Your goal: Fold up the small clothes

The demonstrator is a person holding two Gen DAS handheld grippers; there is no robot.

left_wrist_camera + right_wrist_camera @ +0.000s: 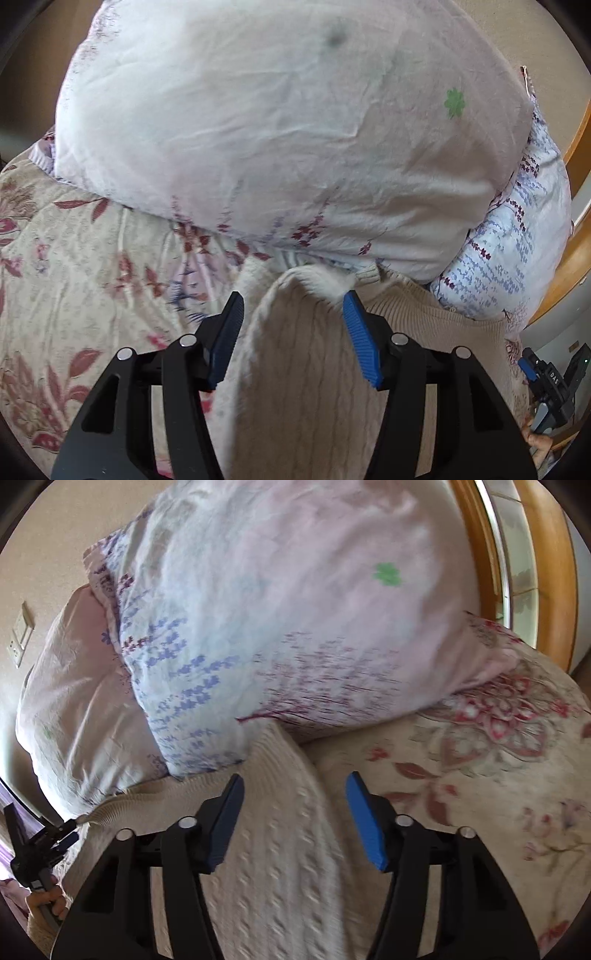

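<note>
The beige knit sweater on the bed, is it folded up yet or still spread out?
Partly folded: the cream cable-knit panel lies doubled over the beige knit sweater, whose ribbed body shows spread beside it. Both grippers are open above it.

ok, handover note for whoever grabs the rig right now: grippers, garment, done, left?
Left gripper: jaws open, over the cream cable-knit sweater, holding nothing.
Right gripper: jaws open, empty, astride the sweater's edge.
The sweater lies on the floral bedspread, its far end against the pillow. A beige ribbed knit part shows beside the cable-knit part; one folded garment or two, I cannot tell.
Done: unclear whether any fold is made.
Left: grasp and fold the sweater.
</note>
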